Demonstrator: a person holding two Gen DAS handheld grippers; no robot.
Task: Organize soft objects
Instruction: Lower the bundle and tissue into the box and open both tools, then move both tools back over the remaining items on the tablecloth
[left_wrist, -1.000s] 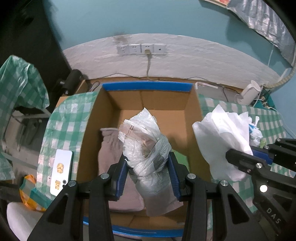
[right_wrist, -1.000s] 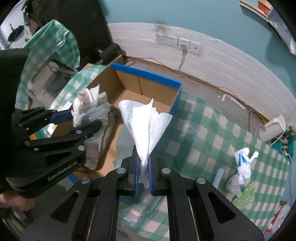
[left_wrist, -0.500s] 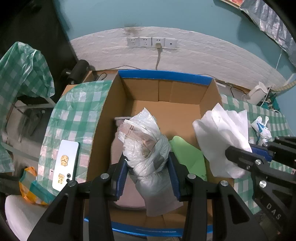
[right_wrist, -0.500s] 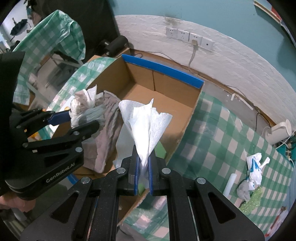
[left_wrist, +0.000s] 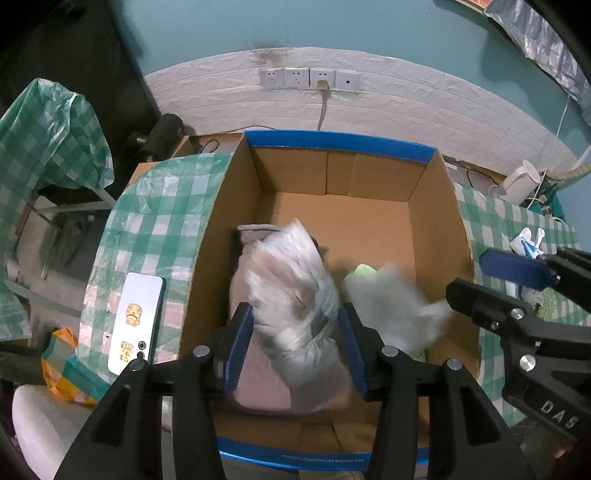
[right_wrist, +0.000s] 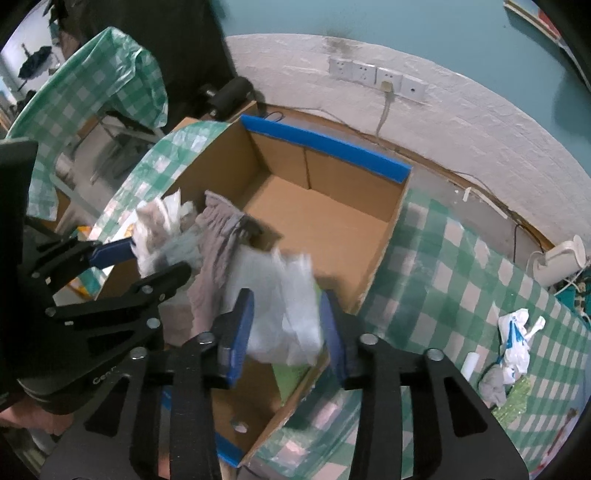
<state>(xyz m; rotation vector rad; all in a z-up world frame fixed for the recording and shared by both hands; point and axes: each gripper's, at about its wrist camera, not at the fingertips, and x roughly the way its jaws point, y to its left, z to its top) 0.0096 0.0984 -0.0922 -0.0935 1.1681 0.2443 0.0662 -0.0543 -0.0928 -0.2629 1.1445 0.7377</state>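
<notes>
An open cardboard box (left_wrist: 439, 206) with blue-taped rims sits on the green checked table. My left gripper (left_wrist: 297, 332) is shut on a crumpled clear plastic bundle (left_wrist: 291, 291) over the box's left side, above a pinkish-grey cloth (left_wrist: 255, 373). My right gripper (right_wrist: 286, 314) is open over the box; the white plastic bag (right_wrist: 284, 314) sits blurred between its spread fingers and shows in the left wrist view (left_wrist: 395, 306) dropping onto a green item (left_wrist: 364, 271). The cloth also shows in the right wrist view (right_wrist: 218, 236).
A white phone (left_wrist: 135, 323) lies on the table left of the box. A small white-and-blue bag (right_wrist: 515, 343), a white roll (right_wrist: 469, 365) and green glitter piece (right_wrist: 515, 400) lie on the table at right. A white kettle (right_wrist: 561, 260) stands by the wall.
My right gripper has opened and let go of the white bag, which falls into the box. Both grippers have moved further over the box; the left still holds its bundle.
</notes>
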